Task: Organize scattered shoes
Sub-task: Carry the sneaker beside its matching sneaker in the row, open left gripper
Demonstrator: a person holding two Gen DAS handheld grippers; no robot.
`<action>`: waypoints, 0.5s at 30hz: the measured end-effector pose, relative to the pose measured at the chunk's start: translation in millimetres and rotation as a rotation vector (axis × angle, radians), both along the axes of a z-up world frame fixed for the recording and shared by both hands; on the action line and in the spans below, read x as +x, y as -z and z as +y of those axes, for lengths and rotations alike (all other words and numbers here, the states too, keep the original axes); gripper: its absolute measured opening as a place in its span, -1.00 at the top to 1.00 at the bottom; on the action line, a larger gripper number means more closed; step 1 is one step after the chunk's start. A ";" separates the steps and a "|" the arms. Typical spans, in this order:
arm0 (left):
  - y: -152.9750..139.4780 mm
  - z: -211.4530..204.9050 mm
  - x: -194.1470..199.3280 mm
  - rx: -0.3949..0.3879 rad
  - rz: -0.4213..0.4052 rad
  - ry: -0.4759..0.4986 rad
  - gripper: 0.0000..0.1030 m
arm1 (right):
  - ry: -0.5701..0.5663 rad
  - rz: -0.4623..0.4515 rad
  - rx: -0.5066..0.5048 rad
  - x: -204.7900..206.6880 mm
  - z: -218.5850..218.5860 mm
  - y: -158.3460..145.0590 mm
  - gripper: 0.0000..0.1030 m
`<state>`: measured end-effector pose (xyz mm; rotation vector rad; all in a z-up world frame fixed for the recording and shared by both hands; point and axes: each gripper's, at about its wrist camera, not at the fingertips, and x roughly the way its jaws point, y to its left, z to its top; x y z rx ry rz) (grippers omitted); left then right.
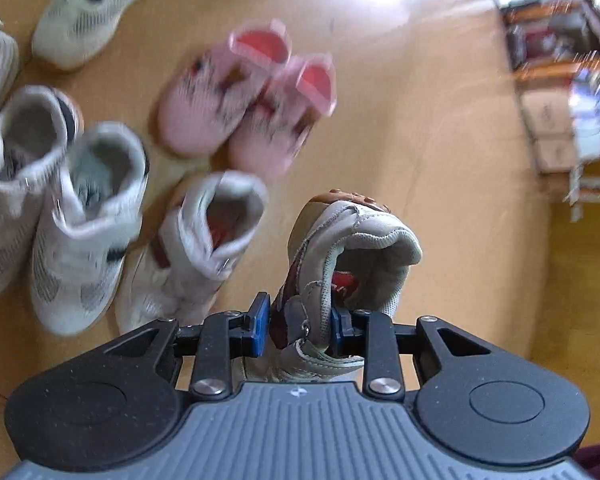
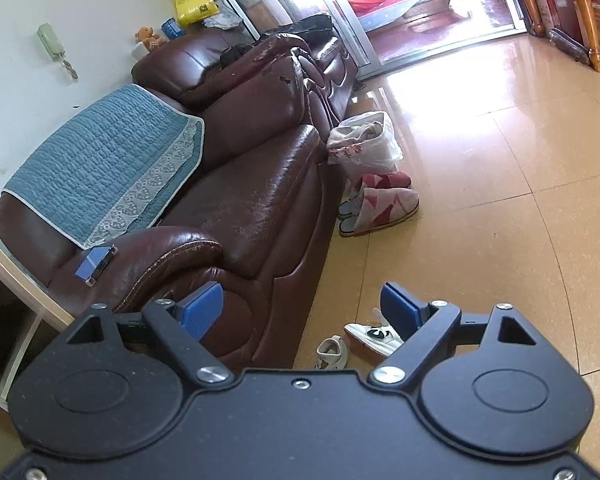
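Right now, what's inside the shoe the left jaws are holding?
Inside the held shoe, grey padded lining and a red patch of insole with white print show. The toe end is hidden by the upper, and the left gripper covers the lower part.

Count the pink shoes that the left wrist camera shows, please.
2. One pink shoe lies on the floor above the held grey shoe; the other pink shoe lies touching it, on its right. They are blurred, and others may be out of frame.

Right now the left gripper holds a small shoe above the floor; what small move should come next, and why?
Probably lower the held shoe onto bare floor right of the matching white shoe. The left gripper grips its side, and pairs already stand together there.
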<state>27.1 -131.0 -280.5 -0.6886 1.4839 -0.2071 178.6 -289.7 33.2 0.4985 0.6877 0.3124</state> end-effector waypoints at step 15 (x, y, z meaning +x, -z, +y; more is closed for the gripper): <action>37.5 -51.6 15.8 0.214 -0.019 0.202 0.45 | -0.028 0.023 0.012 -6.1 -18.7 5.9 -0.70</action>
